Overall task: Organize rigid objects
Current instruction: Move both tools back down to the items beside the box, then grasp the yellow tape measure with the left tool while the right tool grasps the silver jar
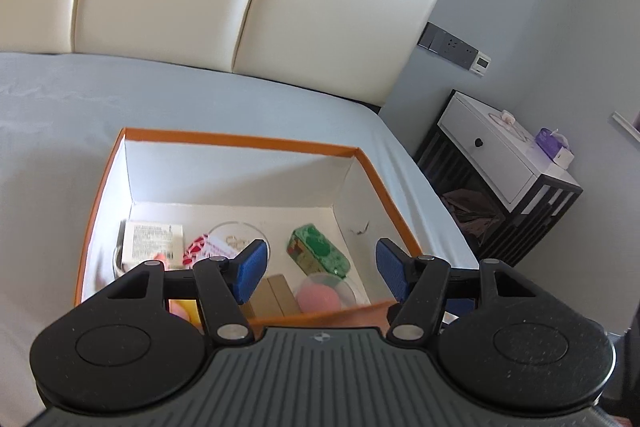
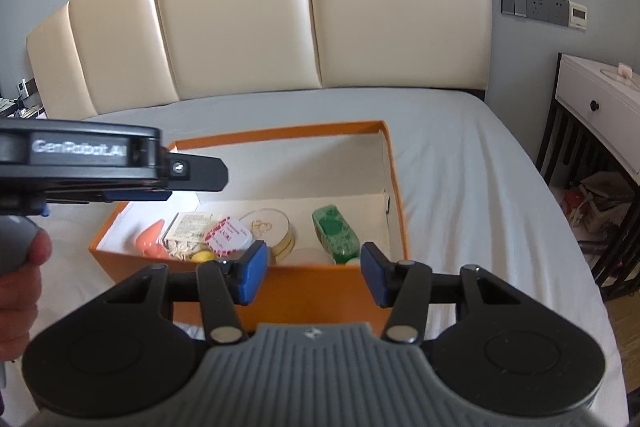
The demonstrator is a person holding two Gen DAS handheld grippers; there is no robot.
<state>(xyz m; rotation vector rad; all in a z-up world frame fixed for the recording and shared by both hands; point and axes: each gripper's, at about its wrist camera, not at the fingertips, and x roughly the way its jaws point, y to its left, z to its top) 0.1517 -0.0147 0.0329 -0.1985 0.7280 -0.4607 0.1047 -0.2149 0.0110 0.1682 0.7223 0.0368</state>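
Observation:
An orange box (image 1: pixel 240 140) (image 2: pixel 304 287) with a white inside sits on the grey bed. It holds several items: a green patterned case (image 1: pixel 318 249) (image 2: pixel 335 233), a printed white carton (image 1: pixel 154 238) (image 2: pixel 188 225), a round gold tin (image 2: pixel 272 227), a red-and-white lidded cup (image 2: pixel 228 235), a pink disc in a clear cup (image 1: pixel 320 297) and an orange carrot-shaped toy (image 2: pixel 151 241). My left gripper (image 1: pixel 320 269) hangs open over the box's near wall, nothing between its blue pads. My right gripper (image 2: pixel 313 274) stands open in front of the box, also empty. The left gripper's body (image 2: pixel 80 159) shows from the side in the right wrist view.
A cream padded headboard (image 2: pixel 320 19) backs the bed. A black-and-white nightstand (image 1: pixel 508 171) (image 2: pixel 600 123) stands to the right of the bed, with wall sockets (image 2: pixel 536 5) above it. A person's hand (image 2: pixel 24 267) holds the left gripper's handle.

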